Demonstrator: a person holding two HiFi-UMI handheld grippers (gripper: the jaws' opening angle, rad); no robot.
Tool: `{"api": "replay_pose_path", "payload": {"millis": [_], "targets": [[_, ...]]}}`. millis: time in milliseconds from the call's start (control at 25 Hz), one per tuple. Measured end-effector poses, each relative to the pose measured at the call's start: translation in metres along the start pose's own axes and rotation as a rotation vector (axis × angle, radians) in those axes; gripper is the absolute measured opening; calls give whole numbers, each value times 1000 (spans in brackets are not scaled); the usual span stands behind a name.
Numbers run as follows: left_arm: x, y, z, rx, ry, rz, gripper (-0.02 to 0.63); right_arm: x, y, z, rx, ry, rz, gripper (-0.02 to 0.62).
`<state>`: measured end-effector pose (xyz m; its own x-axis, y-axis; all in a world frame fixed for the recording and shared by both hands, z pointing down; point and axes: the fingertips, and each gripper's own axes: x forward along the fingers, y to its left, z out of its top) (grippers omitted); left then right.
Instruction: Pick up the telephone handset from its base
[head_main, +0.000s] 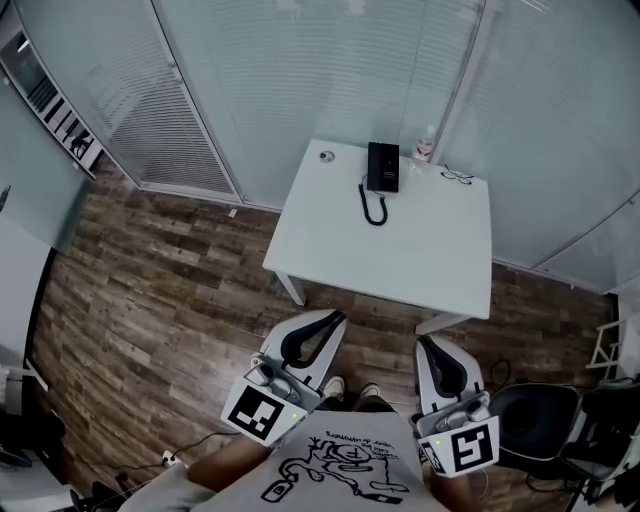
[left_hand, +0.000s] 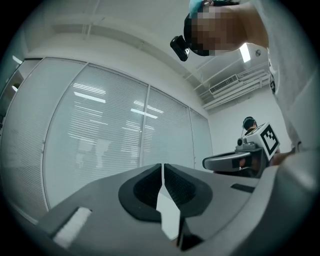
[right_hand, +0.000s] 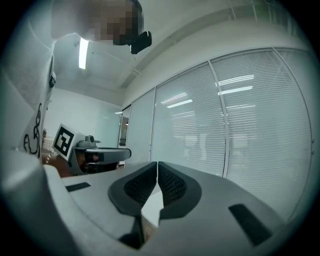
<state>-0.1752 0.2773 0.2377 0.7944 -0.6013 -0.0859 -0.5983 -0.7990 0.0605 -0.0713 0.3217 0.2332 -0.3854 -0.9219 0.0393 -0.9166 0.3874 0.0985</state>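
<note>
L gripper & R gripper: both jaws closed together, nothing between them, held near the person, well short of the white table. Black telephone sits at the table's far edge, its cord looping nearer.

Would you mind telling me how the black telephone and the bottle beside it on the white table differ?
The telephone is black; the bottle is pale and partly clear. The telephone lies flat; the bottle stands upright. A curly cord trails from the telephone toward the near side; the bottle has nothing attached. Both sit side by side at the far edge of the white table.
</note>
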Motion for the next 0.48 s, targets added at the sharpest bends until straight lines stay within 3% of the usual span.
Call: {"api": "replay_pose_path", "payload": {"millis": [480], "targets": [[32,36,-7,-39,-2,7,15,50,-23,-11,22,13,17,8]]}}
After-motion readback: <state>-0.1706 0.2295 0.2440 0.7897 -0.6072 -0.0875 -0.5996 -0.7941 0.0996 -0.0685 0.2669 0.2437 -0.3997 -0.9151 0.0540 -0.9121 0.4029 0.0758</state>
